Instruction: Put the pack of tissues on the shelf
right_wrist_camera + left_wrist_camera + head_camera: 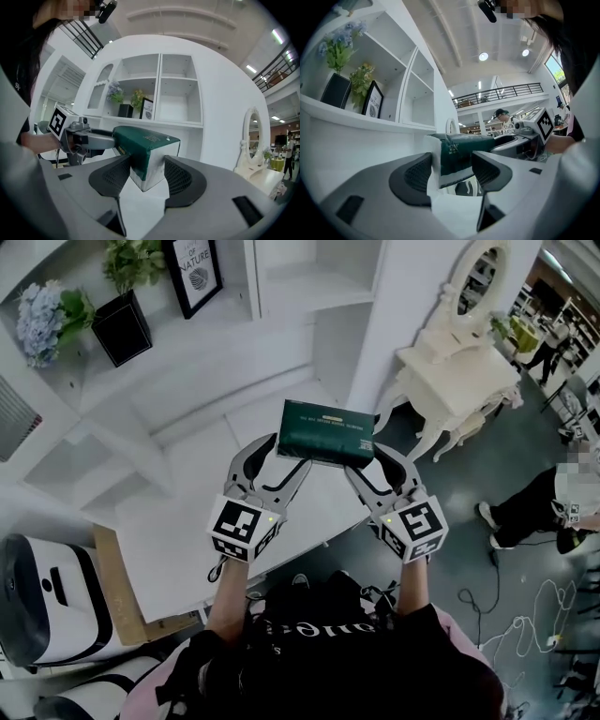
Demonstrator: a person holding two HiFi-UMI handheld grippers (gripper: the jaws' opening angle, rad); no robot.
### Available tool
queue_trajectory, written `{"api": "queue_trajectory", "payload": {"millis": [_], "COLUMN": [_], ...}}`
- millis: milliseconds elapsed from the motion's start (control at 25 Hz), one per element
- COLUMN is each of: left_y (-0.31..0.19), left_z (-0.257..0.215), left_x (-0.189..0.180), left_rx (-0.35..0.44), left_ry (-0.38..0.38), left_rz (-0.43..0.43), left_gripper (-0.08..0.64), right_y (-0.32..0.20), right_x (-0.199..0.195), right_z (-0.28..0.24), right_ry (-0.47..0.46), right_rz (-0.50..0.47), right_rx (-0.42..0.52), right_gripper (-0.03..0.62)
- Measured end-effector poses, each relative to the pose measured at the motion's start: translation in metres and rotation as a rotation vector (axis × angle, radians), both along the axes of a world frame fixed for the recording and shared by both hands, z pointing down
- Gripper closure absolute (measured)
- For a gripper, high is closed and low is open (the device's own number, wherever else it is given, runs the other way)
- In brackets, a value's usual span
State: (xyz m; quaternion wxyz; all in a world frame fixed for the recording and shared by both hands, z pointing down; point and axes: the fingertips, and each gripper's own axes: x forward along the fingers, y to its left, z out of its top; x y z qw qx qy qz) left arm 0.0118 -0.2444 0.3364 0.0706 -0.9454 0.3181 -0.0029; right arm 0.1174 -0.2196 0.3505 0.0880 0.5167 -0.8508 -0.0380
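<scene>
Left tongs (pixel 284 457), right tongs (pixel 368 463) each clench one end of tissue pack (pixel 326 432), long axis crosswise.

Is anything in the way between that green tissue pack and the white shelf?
Nothing visible is. The left gripper and right gripper hold the pack of tissues by its ends in open air before the shelf; the plants and framed picture stand further left.
</scene>
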Motion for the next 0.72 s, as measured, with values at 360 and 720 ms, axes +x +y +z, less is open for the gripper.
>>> {"api": "queue_trajectory", "payload": {"millis": [360, 720], "left_y": [-0.041, -0.094], "left_z": [-0.036, -0.080], "left_x": [0.024, 0.045], "left_rx": [0.066, 0.137], "left_ry": [-0.005, 0.042], "left_rz": [-0.045, -0.120], "left_gripper": [0.293, 0.293], "right_y": [-0.048, -0.109], "right_x": [0.025, 0.047], "right_z": [-0.033, -0.083], "right_ry": [0.009, 0.048], "right_rz": [-0.040, -0.139], "right_rx": [0.075, 0.177], "right_gripper": [0.348, 0.348]}}
